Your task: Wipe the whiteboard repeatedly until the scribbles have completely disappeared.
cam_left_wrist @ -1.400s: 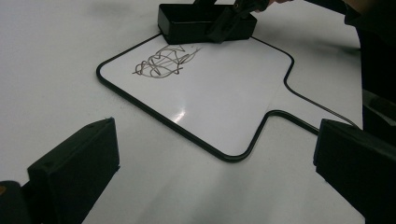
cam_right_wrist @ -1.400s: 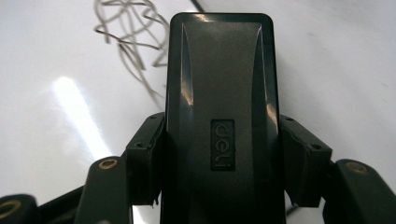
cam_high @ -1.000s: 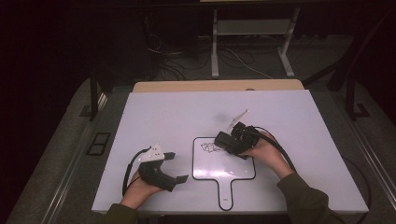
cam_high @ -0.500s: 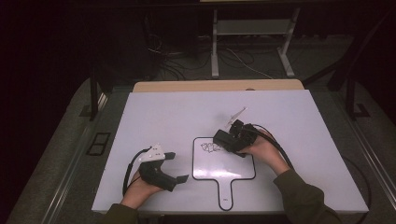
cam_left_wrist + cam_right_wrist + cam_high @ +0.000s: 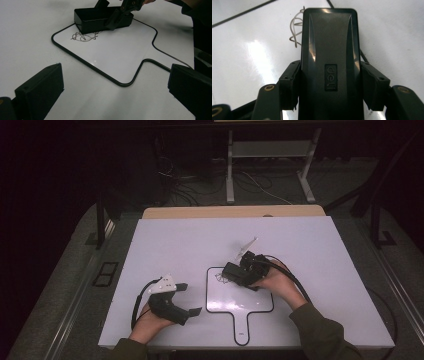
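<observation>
In the high view, the right gripper [image 5: 231, 271] is pressing a black eraser [image 5: 235, 272] onto the small whiteboard [image 5: 240, 297], beside the scribble [image 5: 219, 278].

In the left gripper view, the left gripper [image 5: 115, 87] is idling with jaws apart, so the unbraced board risks sliding.

In the right gripper view, the jaws are clamping the eraser's sides; tilting could leave marks unwiped.

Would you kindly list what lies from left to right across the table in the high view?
Left gripper → small whiteboard with a scribble → right gripper shut on a black eraser.
</observation>
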`<state>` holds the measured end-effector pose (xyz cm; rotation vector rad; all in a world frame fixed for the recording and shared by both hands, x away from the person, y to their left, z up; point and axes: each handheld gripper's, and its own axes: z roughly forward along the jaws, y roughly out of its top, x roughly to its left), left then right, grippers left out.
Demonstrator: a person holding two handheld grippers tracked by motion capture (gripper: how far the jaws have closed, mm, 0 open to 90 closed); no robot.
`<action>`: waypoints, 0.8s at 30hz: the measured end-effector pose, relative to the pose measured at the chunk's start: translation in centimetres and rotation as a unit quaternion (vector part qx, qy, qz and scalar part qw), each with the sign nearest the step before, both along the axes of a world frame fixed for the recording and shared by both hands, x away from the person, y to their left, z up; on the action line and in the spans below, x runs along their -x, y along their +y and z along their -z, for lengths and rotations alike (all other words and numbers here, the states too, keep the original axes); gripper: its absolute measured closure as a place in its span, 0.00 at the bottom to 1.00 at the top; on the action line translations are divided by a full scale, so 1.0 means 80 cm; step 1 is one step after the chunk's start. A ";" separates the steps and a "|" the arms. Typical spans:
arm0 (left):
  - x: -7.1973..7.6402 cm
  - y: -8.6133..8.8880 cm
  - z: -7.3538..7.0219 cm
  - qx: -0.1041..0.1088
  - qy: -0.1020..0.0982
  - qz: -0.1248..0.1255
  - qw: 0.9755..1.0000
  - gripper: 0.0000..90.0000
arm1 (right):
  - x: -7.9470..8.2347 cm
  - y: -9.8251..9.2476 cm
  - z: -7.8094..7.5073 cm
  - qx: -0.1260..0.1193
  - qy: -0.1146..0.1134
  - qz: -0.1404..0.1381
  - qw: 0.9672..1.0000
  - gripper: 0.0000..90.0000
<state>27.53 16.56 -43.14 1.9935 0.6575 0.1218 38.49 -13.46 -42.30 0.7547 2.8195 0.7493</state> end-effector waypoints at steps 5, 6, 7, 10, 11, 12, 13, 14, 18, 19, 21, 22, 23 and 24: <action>0.000 0.000 0.000 0.000 0.000 0.000 1.000 0.00 | 0.000 -0.004 -0.008 -0.002 -0.005 0.003 1.000 0.43; 0.000 -0.001 0.000 0.000 0.000 0.001 1.000 0.00 | 0.000 -0.005 -0.008 -0.001 -0.004 0.003 1.000 0.43; 0.000 -0.001 0.000 0.000 0.000 0.001 1.000 0.00 | -0.001 -0.006 -0.008 -0.001 -0.004 0.005 1.000 0.43; 0.000 0.000 0.000 -0.001 0.000 0.001 1.000 0.00 | -0.006 -0.010 -0.008 -0.004 -0.003 0.016 1.000 0.43; 0.000 0.000 0.000 0.000 0.000 0.000 1.000 0.00 | -0.008 -0.011 -0.008 0.002 -0.009 0.018 1.000 0.43; 0.000 -0.001 0.001 -0.001 0.000 0.001 1.000 0.00 | -0.010 -0.012 -0.008 0.004 -0.011 0.021 1.000 0.43; 0.000 -0.001 0.001 -0.001 0.000 0.001 1.000 0.00 | -0.011 -0.012 -0.008 0.004 -0.011 0.025 1.000 0.43; 0.000 -0.001 0.001 -0.001 0.001 0.002 1.000 0.00 | -0.012 -0.011 -0.008 0.004 -0.009 0.027 1.000 0.44; 0.000 -0.001 0.001 -0.001 0.002 0.001 1.000 0.00 | -0.008 -0.004 -0.009 0.009 -0.010 0.015 1.000 0.44; 0.000 -0.001 0.001 0.000 0.002 0.001 1.000 0.00 | -0.006 -0.001 -0.009 0.011 -0.011 0.011 1.000 0.44; 0.000 -0.001 0.001 -0.001 0.001 0.002 1.000 0.00 | -0.002 0.005 -0.009 0.014 -0.012 0.004 1.000 0.44; 0.000 -0.001 0.001 -0.002 0.001 0.002 1.000 0.00 | -0.002 0.007 -0.009 0.016 -0.015 -0.003 1.000 0.44; 0.000 -0.002 0.001 -0.003 0.002 0.003 1.000 0.00 | 0.000 0.010 -0.009 0.012 -0.011 -0.004 1.000 0.44; 0.000 -0.002 0.001 -0.003 0.002 0.003 1.000 0.00 | 0.001 0.011 -0.009 0.015 -0.013 -0.009 1.000 0.44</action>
